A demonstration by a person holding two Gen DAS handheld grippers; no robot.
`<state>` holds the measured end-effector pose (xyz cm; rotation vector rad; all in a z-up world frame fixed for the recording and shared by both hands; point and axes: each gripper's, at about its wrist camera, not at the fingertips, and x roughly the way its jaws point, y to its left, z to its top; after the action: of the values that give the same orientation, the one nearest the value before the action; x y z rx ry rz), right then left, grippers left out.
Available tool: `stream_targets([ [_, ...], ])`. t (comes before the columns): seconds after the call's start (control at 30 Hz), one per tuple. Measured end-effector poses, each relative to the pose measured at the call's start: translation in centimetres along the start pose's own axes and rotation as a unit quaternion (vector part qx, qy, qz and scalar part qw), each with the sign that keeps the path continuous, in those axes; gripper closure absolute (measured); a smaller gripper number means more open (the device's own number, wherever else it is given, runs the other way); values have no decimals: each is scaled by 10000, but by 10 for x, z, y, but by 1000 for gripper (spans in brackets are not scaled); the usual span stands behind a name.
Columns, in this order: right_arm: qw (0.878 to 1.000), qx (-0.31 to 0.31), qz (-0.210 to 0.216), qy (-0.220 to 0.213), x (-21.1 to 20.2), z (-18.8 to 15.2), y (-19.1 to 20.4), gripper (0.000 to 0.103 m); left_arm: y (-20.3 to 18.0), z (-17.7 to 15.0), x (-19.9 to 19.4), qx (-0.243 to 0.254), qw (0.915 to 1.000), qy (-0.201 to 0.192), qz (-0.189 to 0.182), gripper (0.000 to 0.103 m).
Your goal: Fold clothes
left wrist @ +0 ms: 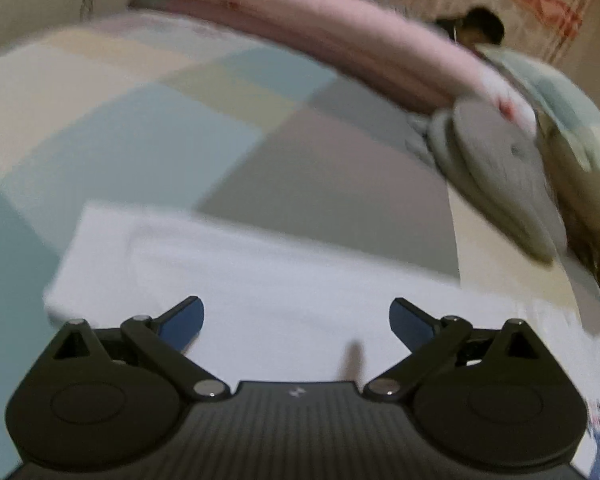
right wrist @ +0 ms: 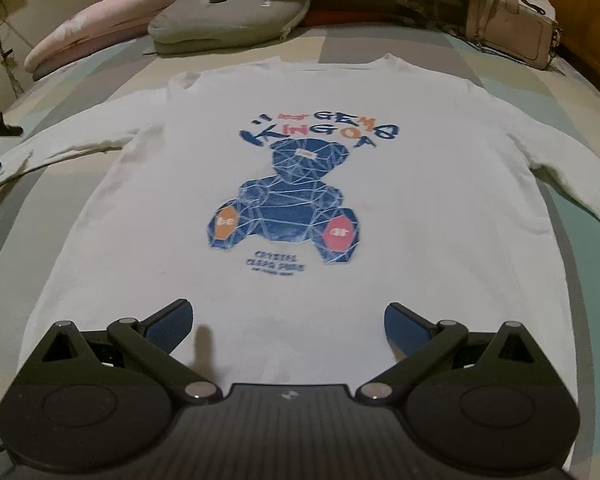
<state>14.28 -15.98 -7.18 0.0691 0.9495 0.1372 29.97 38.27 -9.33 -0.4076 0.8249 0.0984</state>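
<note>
A white sweatshirt (right wrist: 300, 200) with a blue bear print lies flat, front up, on the bed (right wrist: 520, 72). The right hand-held gripper (right wrist: 288, 326) and left hand-held gripper (left wrist: 296, 326) hover over it, jaws spread wide, holding nothing.

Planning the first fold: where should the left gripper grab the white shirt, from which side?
Probably the sleeve lying spread out flat on the left gripper's side of the white shirt. Come in low from the outer edge, open fingers straddling the cuff edge, since flat cloth offers only its edge.
</note>
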Motion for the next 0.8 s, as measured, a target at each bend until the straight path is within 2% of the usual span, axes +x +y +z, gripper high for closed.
stream_targets([
  [0.13, 10000, -61, 51, -51, -8, -1, 4, 0, -1, -9, -15, 139, 9998, 121, 109, 4],
  [0.23, 9999, -41, 80, -118, -14, -1, 4, 0, -6, -7, -27, 51, 9993, -39, -367, 4],
  [0.3, 9998, -12, 116, -139, -16, -2, 6, 0, -13, -4, -22, -32, 9987, -158, -481, 4],
  [0.4, 9996, 41, 225, -140, -19, -4, 10, 0, -25, -5, -2, -5, 9995, 125, -301, 3],
  [0.6, 9999, 35, 128, -103, -25, -10, 6, 0, -40, -11, -12, 322, 9963, 784, -117, 3],
  [0.8, 9992, 244, 292, -86, -23, -10, 4, 0, -65, -7, -52, 802, 9952, 529, -190, 3],
])
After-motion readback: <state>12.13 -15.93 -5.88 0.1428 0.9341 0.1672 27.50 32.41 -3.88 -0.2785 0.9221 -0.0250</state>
